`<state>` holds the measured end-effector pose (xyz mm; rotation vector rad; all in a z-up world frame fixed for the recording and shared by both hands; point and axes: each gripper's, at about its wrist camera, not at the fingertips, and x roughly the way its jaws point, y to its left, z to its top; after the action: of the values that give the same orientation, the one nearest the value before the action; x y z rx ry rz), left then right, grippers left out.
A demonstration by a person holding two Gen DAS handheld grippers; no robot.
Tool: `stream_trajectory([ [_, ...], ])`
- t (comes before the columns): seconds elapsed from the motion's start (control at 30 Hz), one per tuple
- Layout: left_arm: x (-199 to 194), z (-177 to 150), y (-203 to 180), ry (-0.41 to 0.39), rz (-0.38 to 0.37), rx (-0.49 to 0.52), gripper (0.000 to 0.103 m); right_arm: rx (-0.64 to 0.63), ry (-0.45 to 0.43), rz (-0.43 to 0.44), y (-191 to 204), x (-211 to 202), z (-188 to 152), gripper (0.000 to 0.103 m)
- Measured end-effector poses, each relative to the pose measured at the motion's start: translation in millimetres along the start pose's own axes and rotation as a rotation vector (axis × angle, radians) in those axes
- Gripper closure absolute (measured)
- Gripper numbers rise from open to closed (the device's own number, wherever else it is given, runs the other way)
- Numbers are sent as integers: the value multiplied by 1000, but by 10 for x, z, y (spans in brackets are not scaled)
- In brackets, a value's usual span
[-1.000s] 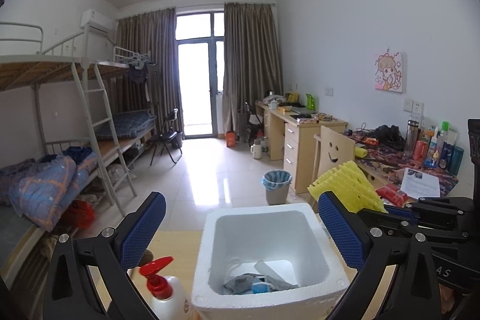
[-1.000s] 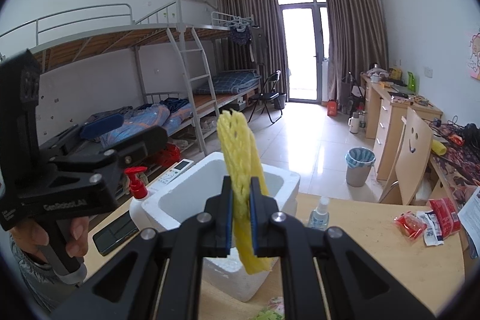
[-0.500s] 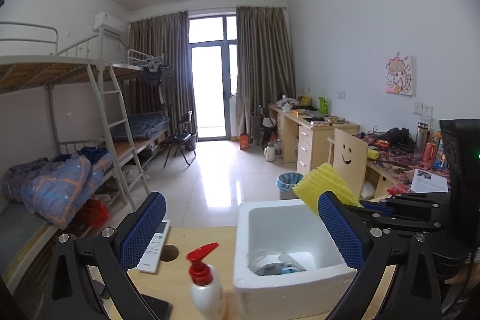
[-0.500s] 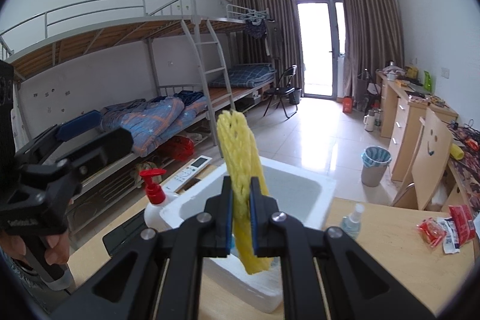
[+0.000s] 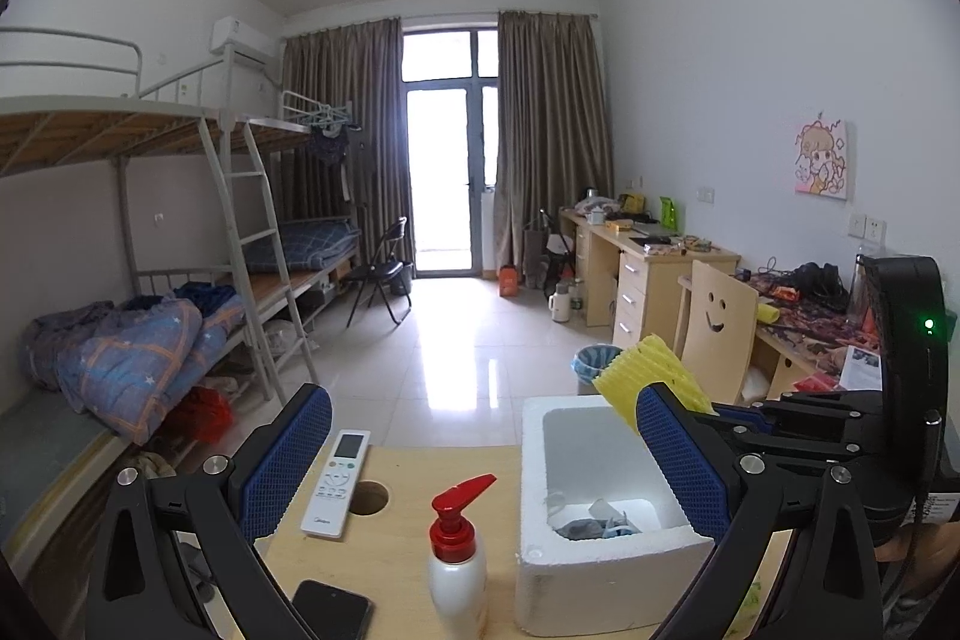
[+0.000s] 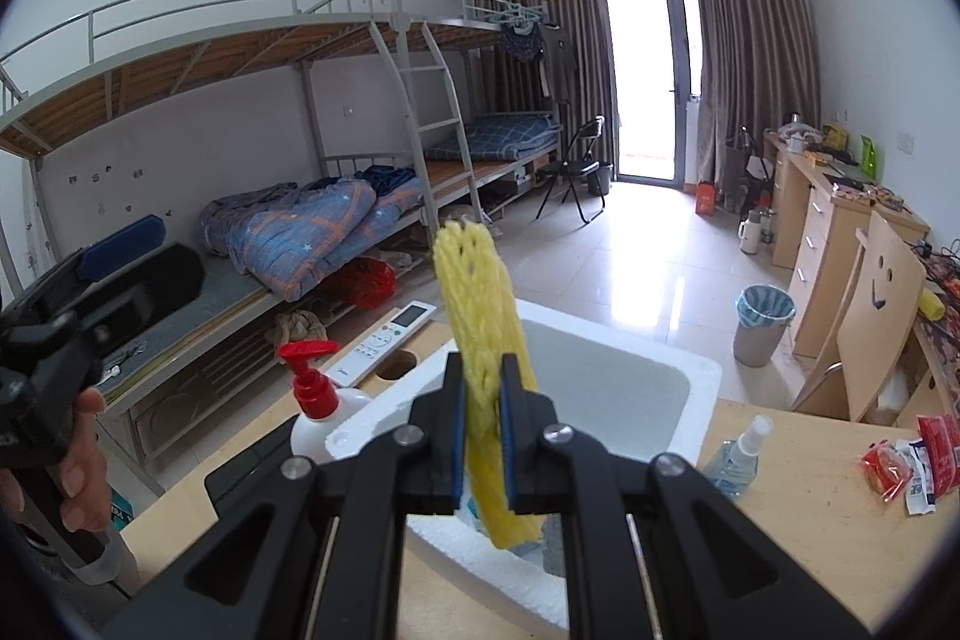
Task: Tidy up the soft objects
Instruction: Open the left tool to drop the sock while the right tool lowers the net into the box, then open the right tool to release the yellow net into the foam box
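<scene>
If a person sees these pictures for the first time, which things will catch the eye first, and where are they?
First is the yellow foam net, clamped upright in the right gripper just above the white foam box on the wooden table. Next comes the red-capped pump bottle standing left of the box, between the wide-open blue pads of the left gripper.

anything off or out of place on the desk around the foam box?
Nothing spilled or damaged. The white foam box sits upright on the wooden desk, grey and blue cloth inside. The red-capped white pump bottle stands upright. The right gripper holds the yellow foam net sleeve above the box.
</scene>
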<state>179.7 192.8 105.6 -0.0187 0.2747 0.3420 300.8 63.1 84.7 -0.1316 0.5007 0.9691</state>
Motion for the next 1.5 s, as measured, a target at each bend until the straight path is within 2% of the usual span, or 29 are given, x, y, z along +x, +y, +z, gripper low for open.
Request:
stream_trajectory([
  [0.23, -17, -8, 30, -6, 13, -2, 1, 11, 1, -49, -2, 41, 32, 89],
  [0.27, -17, -5, 34, -5, 10, -1, 1, 11, 2, -62, -8, 49, 31, 78],
  [0.3, -19, -7, 35, -6, 10, -2, 1, 10, 5, -68, 16, 59, 33, 55],
  [0.37, -20, -10, 33, -7, 12, 2, 1, 16, 7, -63, 18, 58, 20, 31],
  [0.63, -26, -13, 26, -4, 6, 5, 1, 8, -7, -75, 71, -50, 18, 29],
  [0.93, -121, -3, -6, -1, 5, -3, 1, 20, -22, -119, 73, -252, -5, 14],
  [1.0, -174, 2, -39, -2, 1, 0, 1, 27, -28, -123, 82, -343, -18, 6],
  [1.13, -349, 15, -114, -11, -14, 9, 1, 29, -33, -124, 128, -466, -54, 1],
  [1.5, -769, 46, -262, -47, -6, 22, 1, 57, -94, -143, 227, -965, -100, 0],
])
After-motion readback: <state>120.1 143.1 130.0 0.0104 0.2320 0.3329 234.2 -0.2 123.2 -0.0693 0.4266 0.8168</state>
